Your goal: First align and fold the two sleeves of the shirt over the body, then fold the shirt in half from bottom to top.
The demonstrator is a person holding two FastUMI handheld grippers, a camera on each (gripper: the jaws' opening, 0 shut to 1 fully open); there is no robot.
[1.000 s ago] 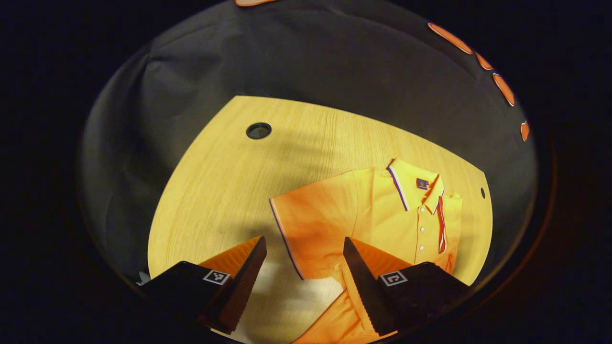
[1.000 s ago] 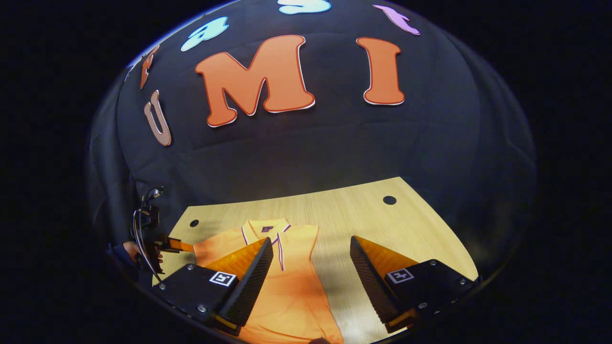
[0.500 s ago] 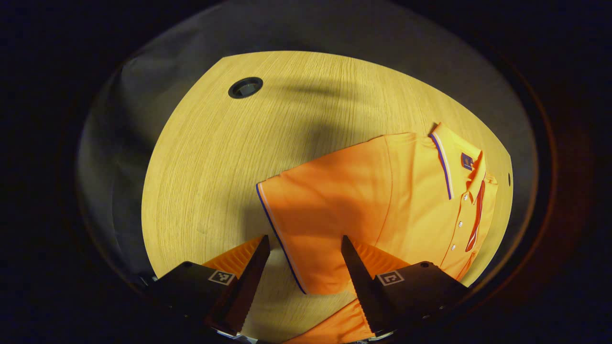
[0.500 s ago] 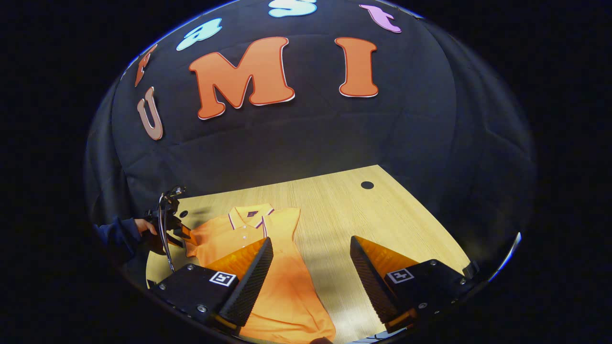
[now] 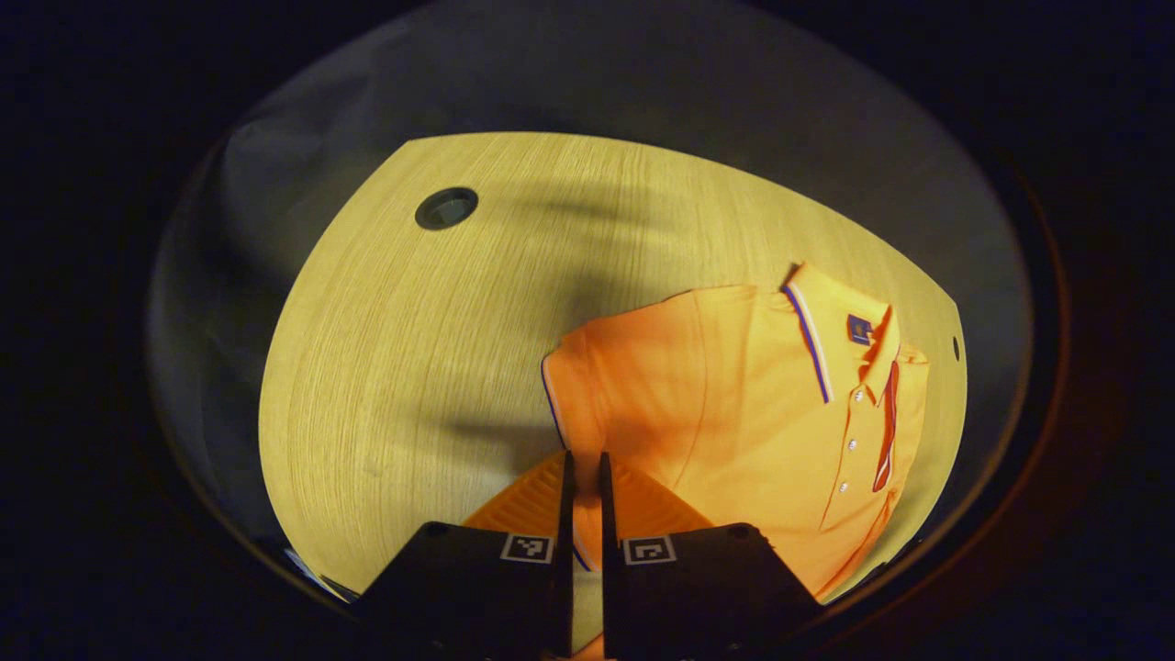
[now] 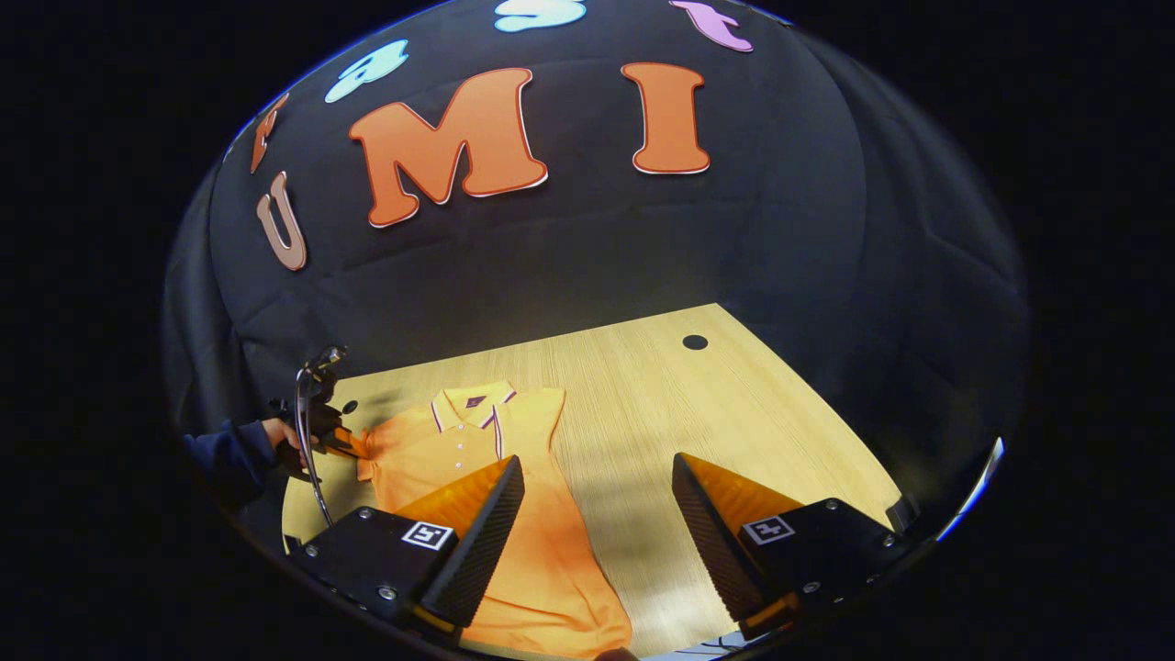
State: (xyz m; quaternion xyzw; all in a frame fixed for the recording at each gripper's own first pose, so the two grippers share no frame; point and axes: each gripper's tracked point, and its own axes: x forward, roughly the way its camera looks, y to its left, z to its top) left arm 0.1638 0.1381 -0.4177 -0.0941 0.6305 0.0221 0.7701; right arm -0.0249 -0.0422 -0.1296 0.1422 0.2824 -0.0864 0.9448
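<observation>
The left claw [image 5: 584, 482] is pinched nearly closed on the sleeve [image 5: 587, 404] hem of the orange polo shirt [image 5: 734, 413]. The right claw [image 6: 597, 500] hangs wide apart above the shirt's lower edge, holding nothing. The shirt lies flat, collar [image 6: 470, 402] farthest away, on the wooden desk [image 5: 413, 349]. A person's hand [image 6: 280, 431] grips the left claw's handle.

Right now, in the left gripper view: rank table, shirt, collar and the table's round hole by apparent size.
1. table
2. shirt
3. collar
4. round hole

Collar and hole sit at different distances from the camera, so that last pair is apparent size only.
</observation>
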